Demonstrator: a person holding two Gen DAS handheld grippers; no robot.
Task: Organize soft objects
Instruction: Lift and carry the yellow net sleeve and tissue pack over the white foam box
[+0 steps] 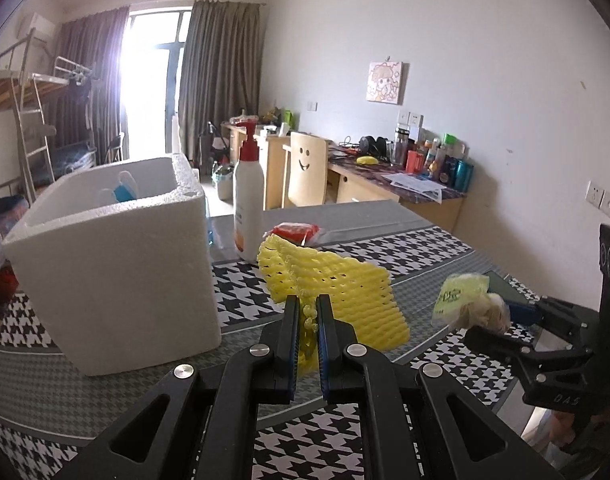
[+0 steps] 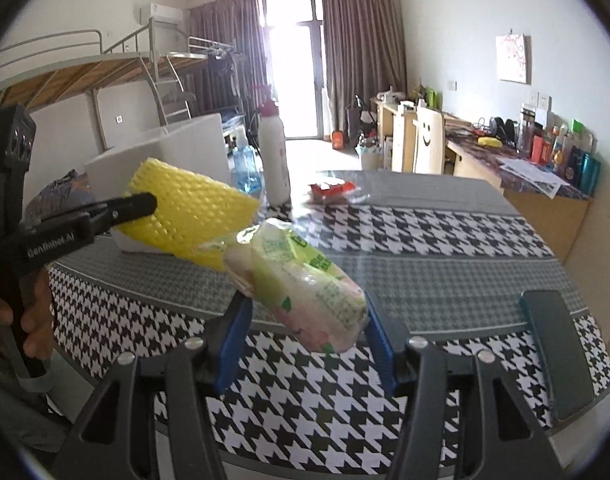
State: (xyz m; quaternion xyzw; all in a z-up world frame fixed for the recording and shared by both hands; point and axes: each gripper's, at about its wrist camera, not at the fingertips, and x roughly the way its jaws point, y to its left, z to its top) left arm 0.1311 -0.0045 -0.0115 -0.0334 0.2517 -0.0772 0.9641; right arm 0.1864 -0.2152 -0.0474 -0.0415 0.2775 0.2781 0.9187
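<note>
foam box contents half-hidden | phone partly behind right hand-held gripper

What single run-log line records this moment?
left gripper: shut on yellow foam net | right gripper: shut on tissue pack | white foam box: on table

Both wrist views look low across the worktop toward the window; the left sits nearest the foam box, which both share.

dorm room — bunk bed | desks | curtains
</note>
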